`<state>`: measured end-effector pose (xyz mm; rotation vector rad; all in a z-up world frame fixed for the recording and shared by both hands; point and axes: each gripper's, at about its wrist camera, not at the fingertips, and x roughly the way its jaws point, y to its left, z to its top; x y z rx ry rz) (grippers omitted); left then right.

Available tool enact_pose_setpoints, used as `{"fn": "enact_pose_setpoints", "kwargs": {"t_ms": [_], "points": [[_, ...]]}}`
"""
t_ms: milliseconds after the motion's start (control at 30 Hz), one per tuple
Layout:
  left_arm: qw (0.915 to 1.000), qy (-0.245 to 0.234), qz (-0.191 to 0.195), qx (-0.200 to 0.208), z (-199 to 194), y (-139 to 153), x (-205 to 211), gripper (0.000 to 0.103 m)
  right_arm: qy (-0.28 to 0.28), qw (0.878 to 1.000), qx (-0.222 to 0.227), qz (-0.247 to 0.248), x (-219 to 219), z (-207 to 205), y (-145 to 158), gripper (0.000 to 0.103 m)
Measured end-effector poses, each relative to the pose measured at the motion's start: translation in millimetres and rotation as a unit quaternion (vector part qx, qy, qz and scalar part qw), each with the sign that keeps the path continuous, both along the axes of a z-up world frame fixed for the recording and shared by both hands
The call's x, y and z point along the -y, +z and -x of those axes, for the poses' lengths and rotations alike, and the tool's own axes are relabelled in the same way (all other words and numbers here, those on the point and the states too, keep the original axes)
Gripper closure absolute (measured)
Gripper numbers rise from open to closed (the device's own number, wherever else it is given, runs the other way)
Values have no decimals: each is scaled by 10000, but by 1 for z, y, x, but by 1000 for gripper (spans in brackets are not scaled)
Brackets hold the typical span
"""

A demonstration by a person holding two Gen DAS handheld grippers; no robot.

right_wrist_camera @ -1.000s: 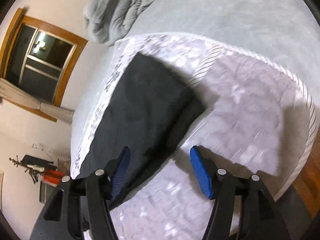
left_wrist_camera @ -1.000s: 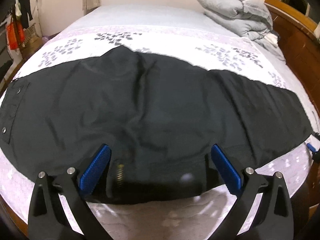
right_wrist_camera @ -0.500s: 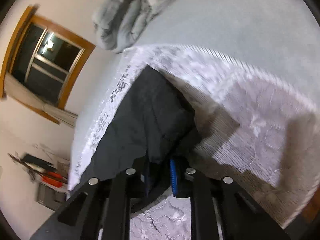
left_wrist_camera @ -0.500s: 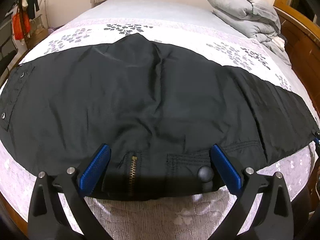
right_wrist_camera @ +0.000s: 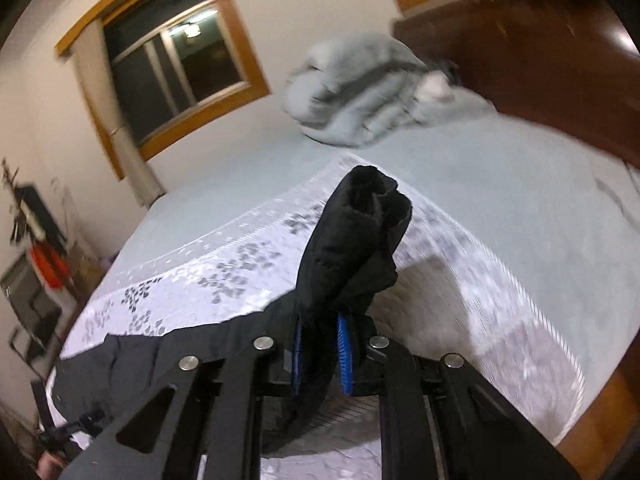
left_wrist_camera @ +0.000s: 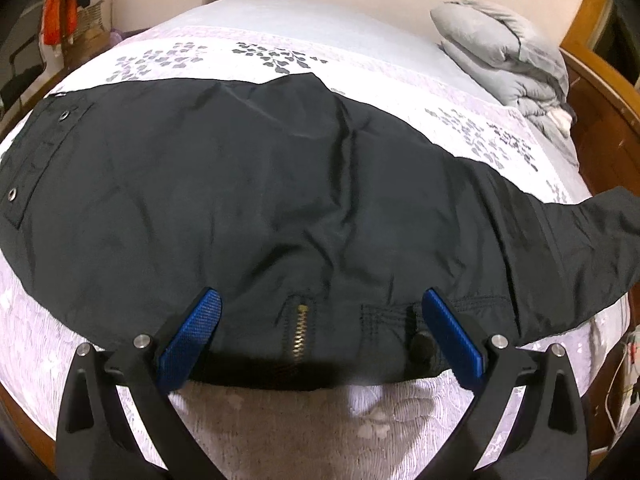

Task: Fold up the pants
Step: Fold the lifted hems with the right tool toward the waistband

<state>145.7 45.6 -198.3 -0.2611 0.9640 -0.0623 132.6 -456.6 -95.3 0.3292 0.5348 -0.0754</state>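
Observation:
Black pants [left_wrist_camera: 280, 184] lie spread across the bed, waistband with brass zipper [left_wrist_camera: 299, 330] and button nearest me in the left wrist view. My left gripper [left_wrist_camera: 320, 332] is open, its blue pads on either side of the zipper area, just above the waistband. My right gripper [right_wrist_camera: 320, 350] is shut on the leg end of the pants [right_wrist_camera: 352, 240] and holds it lifted off the bed; the cuff stands bunched above the fingers. In the left wrist view the leg end rises at the far right [left_wrist_camera: 612, 216].
The bed has a white patterned cover [left_wrist_camera: 384, 420] and grey sheet [right_wrist_camera: 460, 176]. A folded grey duvet [left_wrist_camera: 504, 52] sits at the head, also in the right wrist view [right_wrist_camera: 360, 92]. A wooden bed frame [left_wrist_camera: 600, 120] borders the right side. A window [right_wrist_camera: 172, 64] is in the wall.
My right gripper closed on the pants' leg end and has lifted it off the bed. My left gripper stayed open over the waistband and moved in slightly.

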Motion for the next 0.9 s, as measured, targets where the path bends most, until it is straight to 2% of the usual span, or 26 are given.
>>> {"fn": "enact_pose_setpoints", "kwargs": {"t_ms": [267, 467, 567, 767, 900], "points": [[9997, 119, 195, 80, 8, 6, -15, 3, 725, 9964, 159, 419, -80, -16, 29, 88], [9991, 258, 276, 173, 16, 12, -30, 3, 1534, 9841, 145, 887, -160, -29, 31, 88], [9988, 327, 308, 213, 21, 14, -39, 3, 1883, 9761, 20, 1082, -194, -36, 25, 89], [9970, 582, 438, 265, 30, 17, -62, 3, 2477, 9594, -518, 1243, -252, -53, -5, 89], [9955, 738, 518, 299, 34, 19, -73, 3, 2714, 9493, -746, 1397, -275, -56, -25, 89]]}}
